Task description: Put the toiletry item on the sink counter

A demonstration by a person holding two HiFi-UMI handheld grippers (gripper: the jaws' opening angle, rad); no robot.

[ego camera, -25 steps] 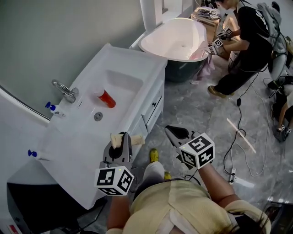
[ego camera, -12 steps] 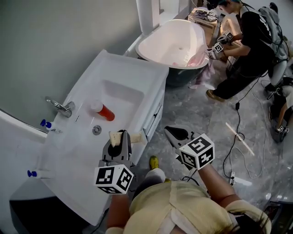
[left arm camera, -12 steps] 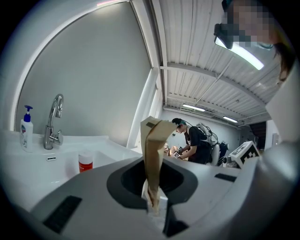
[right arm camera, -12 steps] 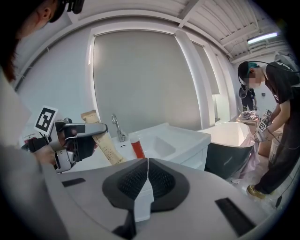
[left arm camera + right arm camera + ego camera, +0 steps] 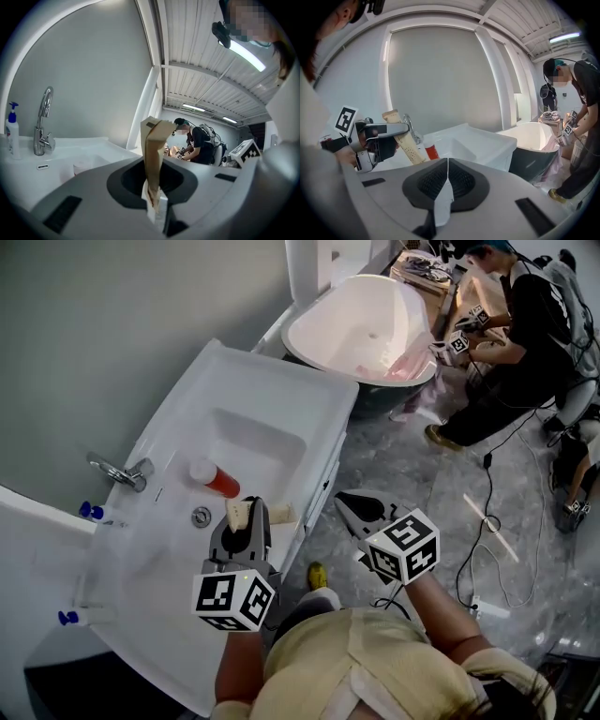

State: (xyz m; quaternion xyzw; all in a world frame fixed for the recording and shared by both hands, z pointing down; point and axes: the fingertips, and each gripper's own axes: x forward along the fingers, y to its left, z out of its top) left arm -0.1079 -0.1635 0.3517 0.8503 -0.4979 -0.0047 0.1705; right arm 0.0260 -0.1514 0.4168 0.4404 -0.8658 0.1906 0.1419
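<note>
My left gripper (image 5: 247, 519) is shut on a long tan cardboard box (image 5: 261, 514), the toiletry item, which it holds crosswise over the front rim of the white sink counter (image 5: 272, 390). In the left gripper view the box (image 5: 153, 150) stands up between the jaws, with the counter (image 5: 93, 143) beyond it. My right gripper (image 5: 349, 506) hovers over the floor to the right of the counter, shut with nothing in it. The right gripper view has its closed jaws (image 5: 447, 163) in front and the left gripper with the box (image 5: 404, 140) at the left.
A red cup (image 5: 217, 478) lies in the basin near the drain (image 5: 201, 517). A faucet (image 5: 118, 471) and blue pump bottles (image 5: 92, 512) stand at the back. A bathtub (image 5: 367, 326) lies beyond the counter. A person (image 5: 530, 343) crouches beside it, with cables (image 5: 487, 521) on the floor.
Both grippers have moved forward along the counter. The box, earlier just off the counter's front edge, now hangs over the rim near the drain. Both grips are unchanged.
</note>
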